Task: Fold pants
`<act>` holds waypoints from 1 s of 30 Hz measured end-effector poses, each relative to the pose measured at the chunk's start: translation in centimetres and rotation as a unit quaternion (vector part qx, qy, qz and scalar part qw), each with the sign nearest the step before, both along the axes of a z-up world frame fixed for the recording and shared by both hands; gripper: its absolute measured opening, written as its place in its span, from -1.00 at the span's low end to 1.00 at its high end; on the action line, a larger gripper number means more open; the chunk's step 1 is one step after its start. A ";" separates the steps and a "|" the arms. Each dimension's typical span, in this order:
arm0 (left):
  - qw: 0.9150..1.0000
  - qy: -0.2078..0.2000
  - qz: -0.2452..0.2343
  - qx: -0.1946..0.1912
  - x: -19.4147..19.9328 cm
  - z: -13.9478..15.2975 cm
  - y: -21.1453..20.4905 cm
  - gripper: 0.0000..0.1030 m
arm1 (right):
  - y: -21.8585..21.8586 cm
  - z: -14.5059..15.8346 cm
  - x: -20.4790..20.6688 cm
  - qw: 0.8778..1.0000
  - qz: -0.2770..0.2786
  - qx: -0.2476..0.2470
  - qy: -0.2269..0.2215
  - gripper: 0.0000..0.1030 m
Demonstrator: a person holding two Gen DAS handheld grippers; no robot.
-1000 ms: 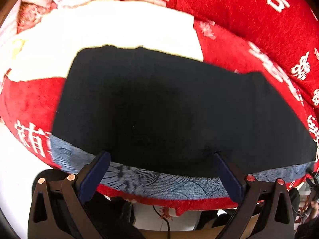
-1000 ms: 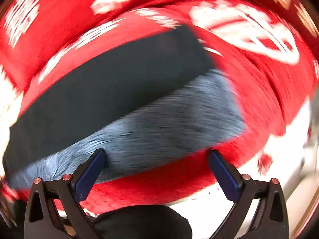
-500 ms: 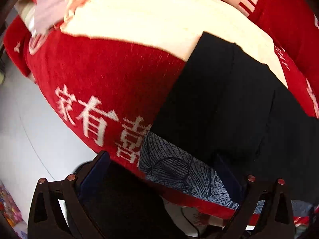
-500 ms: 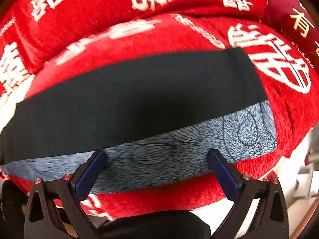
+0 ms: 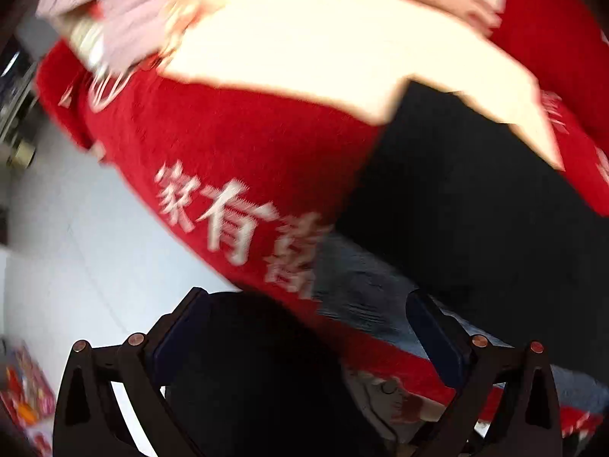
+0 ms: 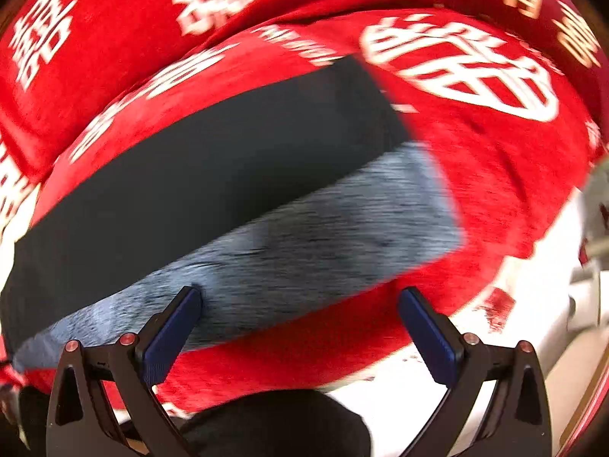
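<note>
Both grippers gape wide, holding nothing. Left wrist view: the left gripper [image 5: 304, 327] hangs off the red blanket's [image 5: 243, 144] edge, the dark pants [image 5: 475, 209] lying flat to its right. Right wrist view: the right gripper [image 6: 300, 323] hovers at the pants' [image 6: 213, 175] grey-blue band [image 6: 304, 240].

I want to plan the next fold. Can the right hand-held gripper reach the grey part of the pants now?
Probably yes. The right hand-held gripper is open and empty, the grey part of the pants lies flat just ahead, and nothing covers it.
</note>
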State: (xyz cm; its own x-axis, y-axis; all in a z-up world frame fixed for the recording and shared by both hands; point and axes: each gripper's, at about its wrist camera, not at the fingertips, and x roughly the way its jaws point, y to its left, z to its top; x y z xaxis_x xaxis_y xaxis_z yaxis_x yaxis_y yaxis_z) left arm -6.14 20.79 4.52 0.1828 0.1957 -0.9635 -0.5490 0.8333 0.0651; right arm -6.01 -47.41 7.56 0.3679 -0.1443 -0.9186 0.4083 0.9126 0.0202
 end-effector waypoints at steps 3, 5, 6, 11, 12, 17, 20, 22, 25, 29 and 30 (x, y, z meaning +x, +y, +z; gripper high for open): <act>0.998 -0.024 -0.060 -0.028 1.4 1.5 -4.1 1.00 | -1.9 0.2 -1.4 0.999 -0.026 0.025 -0.011 1.00; 0.990 -0.033 -0.128 -0.038 3.3 2.1 -9.1 1.00 | -2.3 0.1 -1.9 0.999 -0.027 0.035 -0.016 1.00; 0.983 -0.034 -0.172 -0.047 4.5 2.1 -12.6 1.00 | -2.2 0.0 -2.1 0.999 -0.022 0.041 -0.020 1.00; 0.951 0.002 -0.283 -0.121 8.3 0.2 -26.1 1.00 | -1.0 -1.0 -1.7 0.996 0.024 0.070 -0.041 1.00; 0.946 0.006 -0.303 -0.115 8.5 0.3 -28.7 1.00 | -0.8 -1.2 -1.5 0.995 0.033 0.077 -0.047 1.00; 0.927 -0.003 -0.368 -0.076 11.0 1.2 -35.9 1.00 | -1.0 -1.4 -1.6 0.991 0.035 0.092 -0.087 1.00; 0.923 -0.008 -0.378 -0.076 12.0 1.4 -39.5 1.00 | -0.7 -0.8 -1.7 0.987 0.047 0.100 -0.116 1.00; 0.918 -0.011 -0.389 -0.074 12.9 1.3 -42.0 1.00 | -0.3 -0.6 -1.4 0.984 0.065 0.102 -0.132 1.00; 0.918 -0.005 -0.390 -0.073 13.5 0.2 -45.7 1.00 | -0.1 -0.4 0.0 0.982 0.085 0.093 -0.144 1.00; 0.926 -0.013 -0.375 -0.047 14.0 -0.3 -48.5 1.00 | -1.0 0.1 1.7 0.975 0.094 0.109 -0.169 1.00; 0.926 -0.004 -0.375 -0.031 14.2 -0.6 -49.2 1.00 | -1.1 0.1 1.9 0.973 0.096 0.115 -0.173 1.00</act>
